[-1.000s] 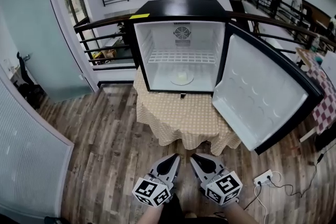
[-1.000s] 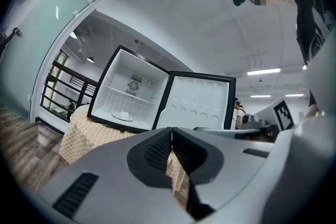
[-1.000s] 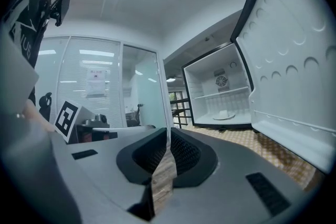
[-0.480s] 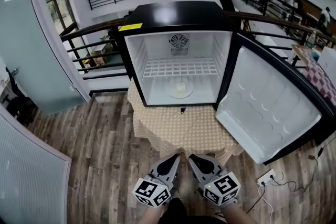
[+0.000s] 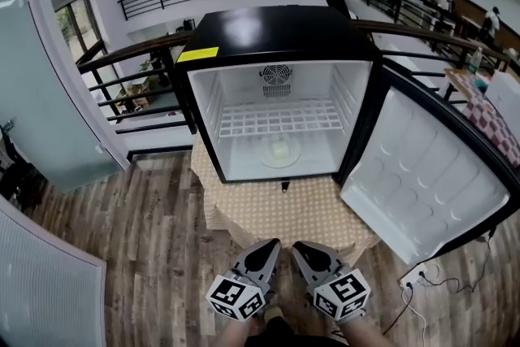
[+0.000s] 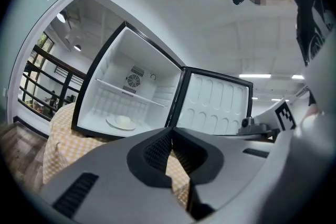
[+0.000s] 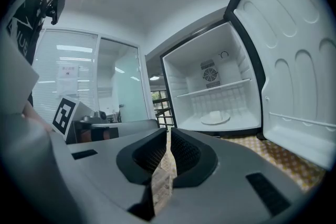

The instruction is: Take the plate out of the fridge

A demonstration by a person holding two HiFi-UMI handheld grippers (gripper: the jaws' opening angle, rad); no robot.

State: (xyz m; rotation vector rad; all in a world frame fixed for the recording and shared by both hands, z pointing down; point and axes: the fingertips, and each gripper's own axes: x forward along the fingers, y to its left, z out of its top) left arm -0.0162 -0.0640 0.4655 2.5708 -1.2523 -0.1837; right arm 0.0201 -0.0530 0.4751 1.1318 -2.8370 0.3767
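A small black fridge point(image 5: 276, 28) stands on a table under a yellow checked cloth point(image 5: 280, 211), its door point(image 5: 426, 175) swung open to the right. A white plate point(image 5: 279, 150) with a pale lump on it lies on the fridge floor, under the wire shelf point(image 5: 280, 118). The same plate point(image 6: 121, 122) shows in the left gripper view, and the plate point(image 7: 215, 118) in the right gripper view. My left gripper point(image 5: 270, 243) point(image 6: 170, 132) and right gripper point(image 5: 297, 245) point(image 7: 168, 131) are side by side, well short of the table. Both are shut and empty, pointing at the fridge.
A white power strip point(image 5: 414, 276) with cables lies on the wooden floor at the right. Behind the fridge runs a black railing point(image 5: 146, 53). A glass partition point(image 5: 41, 93) stands at the left. A red checked table point(image 5: 500, 130) is at the far right, and people stand far off.
The fridge has grown larger and nearer in the head view, as both grippers and the camera moved toward it. The jaws stayed shut and the plate has not moved.
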